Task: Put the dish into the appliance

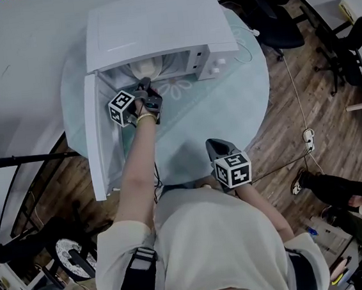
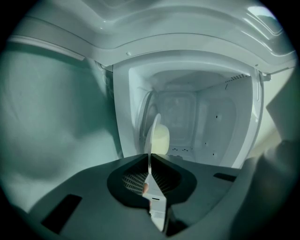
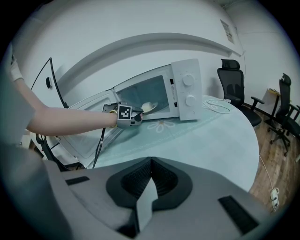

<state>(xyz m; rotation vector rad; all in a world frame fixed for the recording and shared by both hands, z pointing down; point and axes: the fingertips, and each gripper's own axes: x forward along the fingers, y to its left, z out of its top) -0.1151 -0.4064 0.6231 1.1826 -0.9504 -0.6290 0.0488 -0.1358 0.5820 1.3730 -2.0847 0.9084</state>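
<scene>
- Two grippers, one doing the work: the left gripper (image 2: 150,161) is clamped on the rim of the small cream-white shallow dish (image 2: 158,136), which sits edge-on between its jaws.
- The dish is at the mouth of the white countertop microwave (image 1: 156,28), and as far as I can judge it's inside the opening. Can't tell if it touches the cavity floor.
- Right gripper (image 3: 150,164) is parked over the near edge of the round table with the pale teal flowered cloth (image 1: 241,102), jaws together, nothing in them.
- Step in hand, my read: take the dish in and set it on the cavity floor.
- The grip is on one rim only, so the far side hangs unsupported. Hold the wrist level with no roll, or the dish tips or slips out.
- Go straight in along the cavity axis. The white hinged door (image 1: 95,137) stands wide open on the left, just beside the forearm (image 1: 140,152), so drifting left risks knocking it.
- Watch the top lip of the opening. The gripper body plus marker cube (image 1: 122,107) needs headroom, so enter low.
- Aim for the floor centre, clear of the side walls and deep enough for the door to close.
- Lower until the base seats flat, then open the jaws. Letting go early means a drop onto a hard floor and a possible chip.
- Back out on the same line without lifting, so the lower jaw doesn't drag the rim.
</scene>
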